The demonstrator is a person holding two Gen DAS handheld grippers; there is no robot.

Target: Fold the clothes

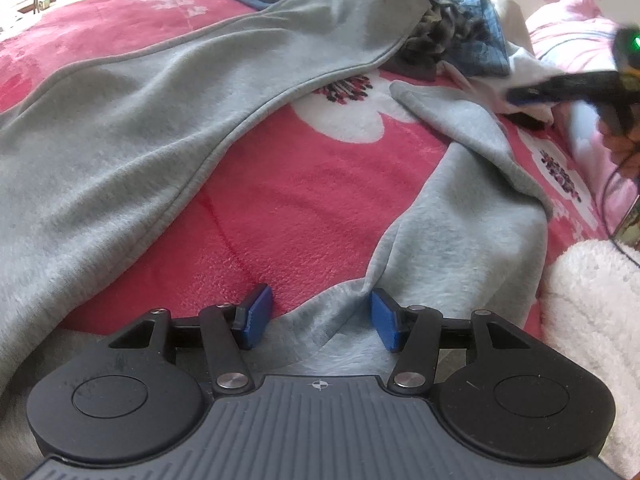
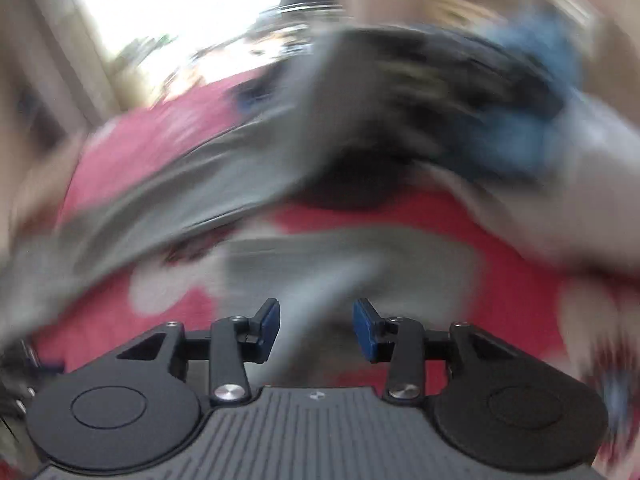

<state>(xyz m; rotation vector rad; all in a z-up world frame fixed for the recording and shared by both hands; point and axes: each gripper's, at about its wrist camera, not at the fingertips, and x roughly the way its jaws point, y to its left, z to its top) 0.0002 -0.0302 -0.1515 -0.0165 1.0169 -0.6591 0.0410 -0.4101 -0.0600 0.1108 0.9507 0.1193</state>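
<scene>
Two claws: I work grey trousers [image 1: 132,120] spread on a bed with a pink flowered blanket [image 1: 304,216].
Garment: one leg runs from near left to far centre; the other lies bent at right, its hem [image 1: 404,94] turned toward the far side.
Left claw [image 1: 316,318]: released, jaws apart, a ridge of the near grey cloth rising between the blue pads [image 1: 386,318], not pinched as far as I can tell.
Right claw [image 2: 316,328]: released and empty, low over the bent leg; my view here is smeared.
Beyond: an unfolded heap of clothes [image 1: 460,40] waits at the far side.
Step, as I judge it: laying the trousers straight, before any fold.
Next move: I would clench on the waist ridge and the far hem, then draw the bent leg flat beside the other.
</scene>
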